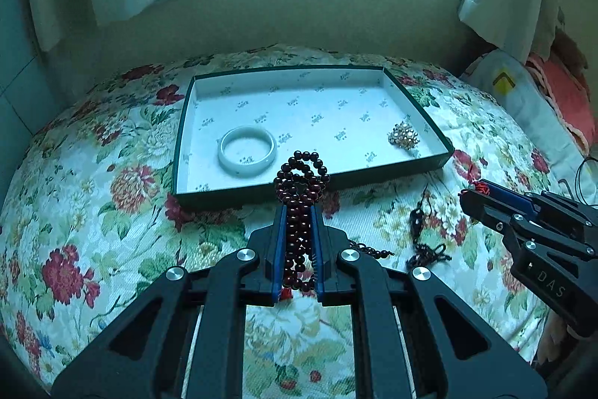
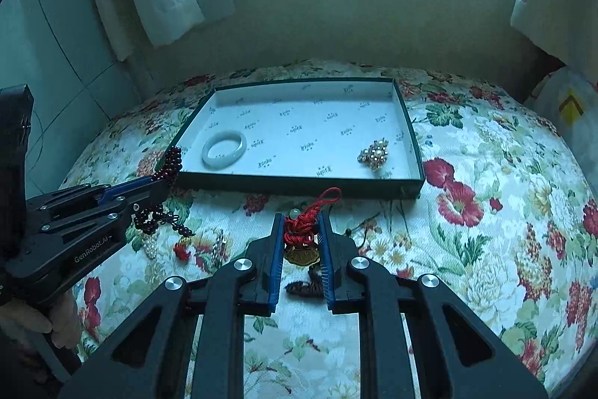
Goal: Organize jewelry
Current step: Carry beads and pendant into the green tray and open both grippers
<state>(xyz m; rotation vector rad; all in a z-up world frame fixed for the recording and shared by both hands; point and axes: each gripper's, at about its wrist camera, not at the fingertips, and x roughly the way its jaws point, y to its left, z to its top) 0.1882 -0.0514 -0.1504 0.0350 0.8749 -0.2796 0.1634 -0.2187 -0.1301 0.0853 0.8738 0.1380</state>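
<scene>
Tray (image 1: 437,131), white bangle (image 1: 247,151), gold brooch (image 1: 403,135) inside

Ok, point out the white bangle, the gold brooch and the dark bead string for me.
white bangle (image 1: 247,152): left wrist view, on the near band of the ring.
gold brooch (image 1: 403,136): left wrist view, centre of the cluster.
dark bead string (image 1: 298,230): left wrist view, beads between the fingers.

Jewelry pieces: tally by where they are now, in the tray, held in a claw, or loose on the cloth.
In tray: 2, white bangle, gold brooch
Held: 2, dark bead string, red knot charm
Loose on cloth: 1, pearl piece
Total: 5
</scene>
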